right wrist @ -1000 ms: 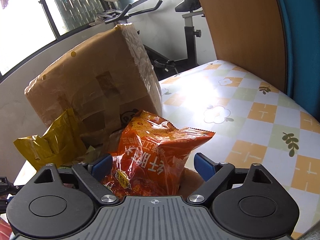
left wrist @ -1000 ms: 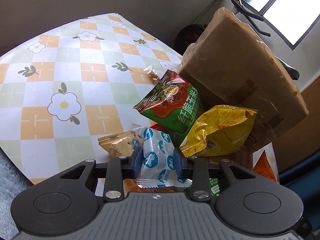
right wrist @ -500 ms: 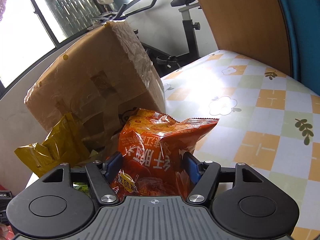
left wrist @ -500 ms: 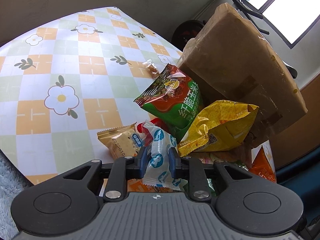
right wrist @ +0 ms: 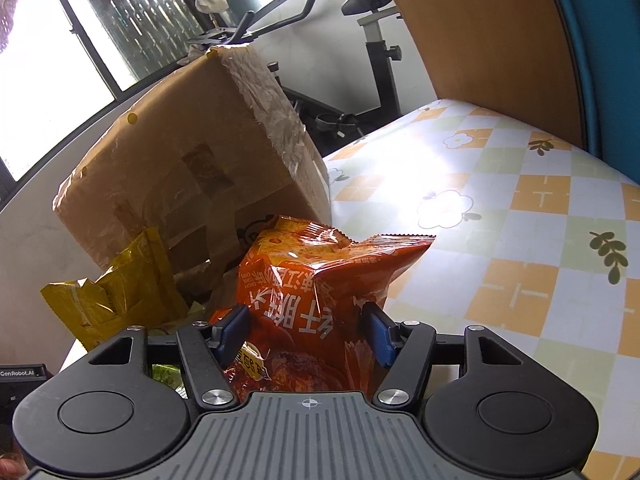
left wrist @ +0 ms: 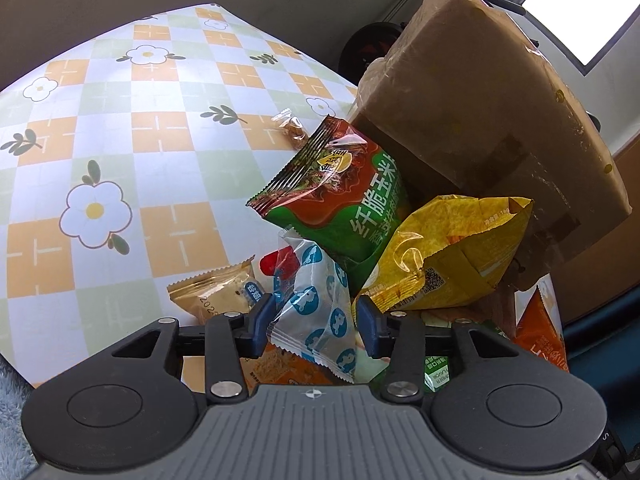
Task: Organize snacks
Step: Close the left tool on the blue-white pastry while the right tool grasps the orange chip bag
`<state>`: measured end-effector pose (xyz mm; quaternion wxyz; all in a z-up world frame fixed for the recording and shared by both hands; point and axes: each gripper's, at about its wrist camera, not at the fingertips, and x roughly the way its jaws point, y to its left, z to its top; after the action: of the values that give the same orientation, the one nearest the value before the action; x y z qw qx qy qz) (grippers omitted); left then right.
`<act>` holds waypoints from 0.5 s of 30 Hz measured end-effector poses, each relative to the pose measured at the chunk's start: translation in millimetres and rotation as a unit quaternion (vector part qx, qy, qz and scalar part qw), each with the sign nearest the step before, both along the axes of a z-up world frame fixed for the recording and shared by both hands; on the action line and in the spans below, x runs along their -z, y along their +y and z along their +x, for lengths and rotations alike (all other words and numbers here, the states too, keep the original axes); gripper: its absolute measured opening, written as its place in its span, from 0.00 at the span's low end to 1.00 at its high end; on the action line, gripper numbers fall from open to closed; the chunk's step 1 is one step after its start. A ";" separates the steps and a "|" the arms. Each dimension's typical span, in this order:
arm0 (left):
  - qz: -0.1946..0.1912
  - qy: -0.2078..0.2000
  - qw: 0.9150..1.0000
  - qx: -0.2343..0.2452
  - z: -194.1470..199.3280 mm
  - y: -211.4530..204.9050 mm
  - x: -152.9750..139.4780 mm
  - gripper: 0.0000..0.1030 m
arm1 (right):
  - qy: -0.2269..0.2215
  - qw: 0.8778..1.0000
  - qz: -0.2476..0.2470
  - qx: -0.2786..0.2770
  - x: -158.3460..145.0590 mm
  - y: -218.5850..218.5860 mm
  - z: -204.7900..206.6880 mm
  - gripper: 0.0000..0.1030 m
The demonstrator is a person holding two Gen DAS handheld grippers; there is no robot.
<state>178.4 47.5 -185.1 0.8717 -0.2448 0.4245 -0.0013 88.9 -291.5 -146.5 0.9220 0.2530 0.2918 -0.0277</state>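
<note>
Blue-dotted white packet (left wrist: 316, 312) upright, slightly tilted, between just-opened, slack left gripper (left wrist: 316, 322), green bag (left wrist: 340, 200) behind it, right gripper (right wrist: 306, 330) closing, clamping upright orange bag (right wrist: 316, 300), cardboard box (right wrist: 192, 176) upper left.

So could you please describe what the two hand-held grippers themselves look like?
Both look alike: the left hand-held gripper and right hand-held gripper have a grey ribbed body with a small crosshair mark, black linkage arms with silver screws, round black side discs, and blue pads on the fingers.
</note>
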 end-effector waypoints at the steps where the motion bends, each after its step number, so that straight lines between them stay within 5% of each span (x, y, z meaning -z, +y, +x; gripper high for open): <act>1: 0.003 -0.003 1.000 0.003 0.4 -1.2 0.7 0.50 | 0.000 1.000 0.000 0.000 0.2 -0.1 -0.1 0.57; 5: 0.020 -0.014 1.000 0.013 3.5 -6.6 2.3 0.51 | -0.002 1.000 0.003 0.000 1.4 -0.5 -0.2 0.56; 6: 0.023 -0.015 1.000 0.013 3.7 -6.7 2.7 0.47 | -0.002 1.000 0.003 -0.001 1.4 -0.6 -0.1 0.56; 7: 0.029 -0.012 0.999 0.007 3.6 -6.1 3.3 0.31 | -0.002 1.000 0.004 -0.001 1.5 -0.9 -0.3 0.56; 15: 0.016 -0.028 0.999 0.006 -15.4 -1.4 -2.6 0.26 | -0.012 1.000 0.012 0.004 1.0 -5.2 -3.5 0.45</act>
<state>163.1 46.1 -182.6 0.8869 -0.2284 0.4014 -0.0065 85.4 -296.7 -147.5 0.9220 0.2657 0.2804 -0.0246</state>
